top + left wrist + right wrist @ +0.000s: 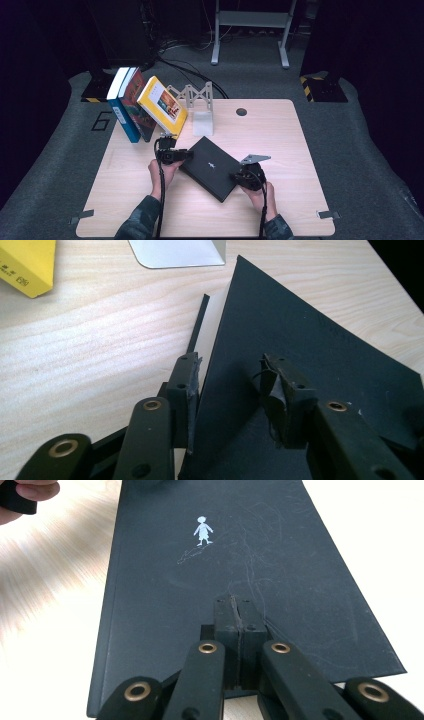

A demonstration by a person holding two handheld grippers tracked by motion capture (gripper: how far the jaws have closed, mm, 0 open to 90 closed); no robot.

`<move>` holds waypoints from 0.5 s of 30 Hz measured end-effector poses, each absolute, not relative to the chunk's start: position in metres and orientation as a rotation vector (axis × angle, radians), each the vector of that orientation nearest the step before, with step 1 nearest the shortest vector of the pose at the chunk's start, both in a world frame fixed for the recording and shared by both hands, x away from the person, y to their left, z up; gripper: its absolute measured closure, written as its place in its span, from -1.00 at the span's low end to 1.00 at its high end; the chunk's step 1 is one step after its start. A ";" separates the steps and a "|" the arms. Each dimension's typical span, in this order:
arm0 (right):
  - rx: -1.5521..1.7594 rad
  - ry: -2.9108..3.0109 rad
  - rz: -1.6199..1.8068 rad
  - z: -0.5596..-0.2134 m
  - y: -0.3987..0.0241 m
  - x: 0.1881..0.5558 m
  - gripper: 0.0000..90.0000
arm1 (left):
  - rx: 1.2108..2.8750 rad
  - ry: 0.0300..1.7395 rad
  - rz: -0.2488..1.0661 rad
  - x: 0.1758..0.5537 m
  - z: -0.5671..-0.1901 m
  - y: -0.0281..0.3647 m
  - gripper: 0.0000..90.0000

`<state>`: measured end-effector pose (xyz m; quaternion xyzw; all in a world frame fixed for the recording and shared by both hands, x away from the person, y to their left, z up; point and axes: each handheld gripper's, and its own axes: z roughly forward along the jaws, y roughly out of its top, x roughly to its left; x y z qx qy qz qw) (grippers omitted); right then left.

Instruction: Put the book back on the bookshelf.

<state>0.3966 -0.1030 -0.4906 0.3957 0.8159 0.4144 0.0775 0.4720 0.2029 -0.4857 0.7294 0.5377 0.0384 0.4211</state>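
Presently, both grippers at the black book (pixel 209 168) on the worktop (pixel 280 135).
Left gripper (pixel 231 385) jaws straddle its raised cover, not yet clamped; right gripper (pixel 238 611) jaws clenched, resting on it.

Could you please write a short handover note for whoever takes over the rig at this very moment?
Left gripper: jaws open astride the raised edge of the black book's cover; one pad is at the cover, the other stands clear, so no grip yet.
Right gripper: jaws shut, tips resting on the black book near its closest edge, holding nothing.
Things: the black book lies flat mid-table; three books lean together at the far left, the yellow book nearest; a white bookend stands beside them.
Done: cover edge lifted slightly.
Left: probably grip the black book and stand it with the others.
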 end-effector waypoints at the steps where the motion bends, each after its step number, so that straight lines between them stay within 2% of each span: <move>1: 1.178 2.444 1.242 -0.491 -0.103 0.397 1.00 | 1.830 1.342 0.100 0.472 -0.485 0.203 0.36; 15: 1.184 2.402 1.293 -0.494 -0.108 0.391 1.00 | 1.831 1.347 0.092 0.470 -0.476 0.203 0.56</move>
